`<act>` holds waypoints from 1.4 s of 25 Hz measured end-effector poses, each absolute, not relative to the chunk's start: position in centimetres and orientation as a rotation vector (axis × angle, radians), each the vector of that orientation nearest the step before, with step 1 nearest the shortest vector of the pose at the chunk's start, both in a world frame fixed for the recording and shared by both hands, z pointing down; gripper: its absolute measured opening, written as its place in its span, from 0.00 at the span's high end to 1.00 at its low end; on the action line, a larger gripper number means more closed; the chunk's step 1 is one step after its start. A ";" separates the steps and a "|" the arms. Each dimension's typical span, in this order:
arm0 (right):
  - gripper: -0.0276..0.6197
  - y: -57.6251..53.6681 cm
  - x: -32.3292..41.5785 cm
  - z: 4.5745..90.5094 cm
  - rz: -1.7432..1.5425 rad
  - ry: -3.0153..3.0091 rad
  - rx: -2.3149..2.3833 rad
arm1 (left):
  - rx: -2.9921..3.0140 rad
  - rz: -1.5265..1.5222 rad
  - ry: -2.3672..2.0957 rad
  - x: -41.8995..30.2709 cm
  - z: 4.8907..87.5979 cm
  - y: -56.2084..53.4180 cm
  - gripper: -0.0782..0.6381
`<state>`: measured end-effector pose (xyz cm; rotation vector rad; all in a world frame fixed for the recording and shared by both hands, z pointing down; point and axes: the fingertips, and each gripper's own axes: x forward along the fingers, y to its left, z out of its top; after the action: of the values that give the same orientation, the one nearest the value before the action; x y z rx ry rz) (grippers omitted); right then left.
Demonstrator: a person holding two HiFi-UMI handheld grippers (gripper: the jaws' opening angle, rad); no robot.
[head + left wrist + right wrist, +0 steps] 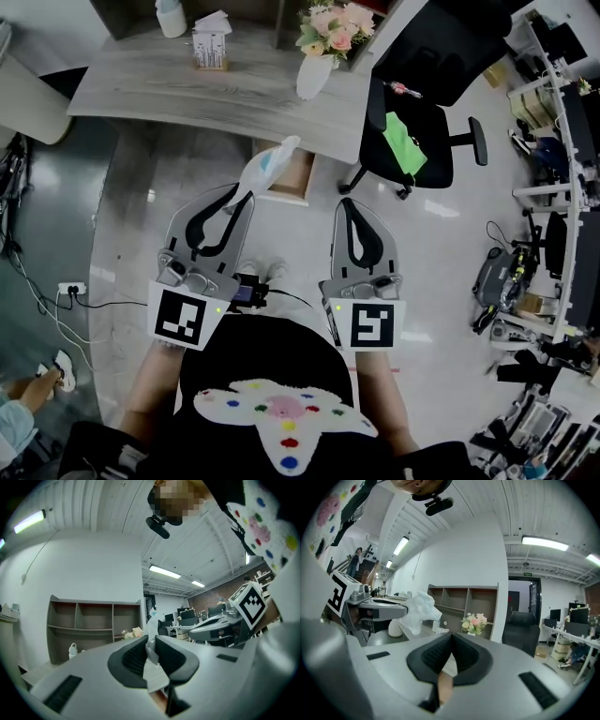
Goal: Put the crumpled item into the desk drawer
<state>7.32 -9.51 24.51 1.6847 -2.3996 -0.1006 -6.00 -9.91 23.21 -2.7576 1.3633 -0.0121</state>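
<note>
While the head view looks down, the left gripper (pixel 240 195) holds the crumpled item (pixel 266 161), which sticks out past its fingertips over the open desk drawer (pixel 296 180). In the left gripper view, both jaws are clamped on that item. In the right gripper view, the right gripper (pixel 451 635) has its jaws pressed together with nothing between them, and the item shows up to their left.

The crumpled item (pixel 266 161) hangs before the drawer (pixel 298 174), left of the chair (pixel 417 112).
</note>
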 end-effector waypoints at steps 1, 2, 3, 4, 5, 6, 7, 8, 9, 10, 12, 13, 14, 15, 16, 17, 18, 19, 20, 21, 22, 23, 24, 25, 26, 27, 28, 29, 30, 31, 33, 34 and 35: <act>0.95 -9.5 7.2 24.5 -0.084 -2.410 1.684 | -2.756 -0.015 1.367 -6.0 23.2 -9.9 0.82; 0.95 -9.5 7.0 24.5 -0.065 -2.421 1.685 | -2.755 -0.018 1.371 -6.0 23.2 -9.8 0.82; 0.95 -9.5 6.9 24.5 -0.059 -2.427 1.682 | -2.754 -0.020 1.374 -6.0 23.2 -9.8 0.82; 0.95 -9.5 6.9 24.5 -0.060 -2.431 1.679 | -2.753 -0.023 1.375 -6.0 23.2 -9.7 0.82; 0.95 -9.4 6.8 24.5 -0.054 -2.435 1.678 | -2.752 -0.024 1.376 -5.9 23.2 -9.7 0.82; 0.95 -9.3 6.8 24.5 -0.042 -2.439 1.679 | -2.750 -0.023 1.377 -5.9 23.2 -9.7 0.82; 0.95 -9.3 6.8 24.6 -0.033 -2.439 1.680 | -2.750 -0.021 1.377 -5.8 23.2 -9.6 0.82; 0.95 -9.2 6.9 24.6 -0.027 -2.436 1.680 | -2.750 -0.021 1.376 -5.7 23.2 -9.6 0.82; 0.95 -9.1 7.1 24.7 -0.027 -2.431 1.680 | -2.750 -0.022 1.374 -5.6 23.2 -9.5 0.82; 0.95 -9.0 7.2 24.8 -0.034 -2.428 1.679 | -2.751 -0.024 1.373 -5.5 23.2 -9.5 0.82; 0.95 -8.9 7.3 24.8 -0.034 -2.432 1.682 | -2.753 -0.024 1.374 -5.4 23.2 -9.3 0.82; 0.95 -8.8 7.4 24.9 -0.026 -2.437 1.683 | -2.754 -0.023 1.373 -5.3 23.3 -9.3 0.82; 0.95 -8.8 7.4 25.0 -0.027 -2.436 1.682 | -2.756 -0.023 1.373 -5.2 23.3 -9.2 0.82; 0.95 -8.7 7.6 25.1 -0.043 -2.429 1.678 | -2.759 -0.022 1.371 -5.1 23.4 -9.1 0.82; 0.95 -8.7 7.8 25.2 -0.064 -2.420 1.672 | -2.763 -0.022 1.369 -5.1 23.5 -9.0 0.82; 0.95 -8.7 7.9 25.4 -0.073 -2.414 1.668 | -2.767 -0.022 1.367 -5.0 23.6 -9.0 0.82; 0.95 -8.7 7.9 25.6 -0.062 -2.416 1.666 | -2.771 -0.022 1.366 -5.0 23.7 -8.9 0.82; 0.95 -8.6 7.8 25.7 -0.042 -2.421 1.666 | -2.774 -0.023 1.366 -4.9 23.8 -8.9 0.82; 0.95 -8.5 7.8 25.9 -0.028 -2.423 1.666 | -2.777 -0.027 1.367 -4.9 24.0 -8.8 0.82; 0.95 -8.5 7.8 26.1 -0.018 -2.422 1.665 | -2.780 -0.031 1.368 -4.9 24.1 -8.8 0.82; 0.95 -8.5 7.8 26.3 -0.004 -2.423 1.664 | -2.782 -0.035 1.370 -4.8 24.2 -8.8 0.82; 0.95 -8.5 7.8 26.5 0.008 -2.423 1.663 | -2.783 -0.035 1.373 -4.8 24.2 -8.8 0.82; 0.95 -8.5 7.9 26.6 0.009 -2.420 1.662 | -2.786 -0.034 1.375 -4.7 24.3 -8.8 0.82; 0.95 -8.6 8.0 26.9 -0.003 -2.413 1.659 | -2.788 -0.034 1.375 -4.7 24.4 -8.9 0.82; 0.95 -8.6 8.1 27.1 -0.014 -2.404 1.657 | -2.792 -0.037 1.374 -4.6 24.5 -8.9 0.82; 0.95 -8.6 8.1 27.3 -0.007 -2.401 1.660 | -2.797 -0.041 1.372 -4.6 24.7 -8.9 0.82; 0.95 -8.6 8.0 27.5 0.017 -2.403 1.666 | -2.803 -0.046 1.372 -4.5 24.9 -8.8 0.82; 0.95 -8.5 7.9 27.7 0.040 -2.405 1.671 | -2.811 -0.053 1.370 -4.5 25.1 -8.7 0.82; 0.95 -8.4 7.9 27.9 0.054 -2.403 1.673 | -2.817 -0.062 1.368 -4.5 25.4 -8.5 0.82; 0.95 -8.4 8.0 28.2 0.061 -2.400 1.673 | -2.823 -0.071 1.366 -4.5 25.6 -8.4 0.82; 0.95 -8.4 8.2 28.6 0.070 -2.389 1.675 | -2.835 -0.080 1.362 -4.4 26.1 -8.4 0.82; 0.95 -8.5 8.3 28.9 0.075 -2.384 1.677 | -2.841 -0.085 1.358 -4.3 26.4 -8.3 0.82; 0.95 -8.6 8.4 29.2 0.079 -2.380 1.679 | -2.848 -0.093 1.354 -4.3 26.7 -8.3 0.82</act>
<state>8.38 -8.60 29.21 1.6790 -2.3801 0.0791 -4.28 -8.31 26.75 -2.8481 1.3542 -0.0931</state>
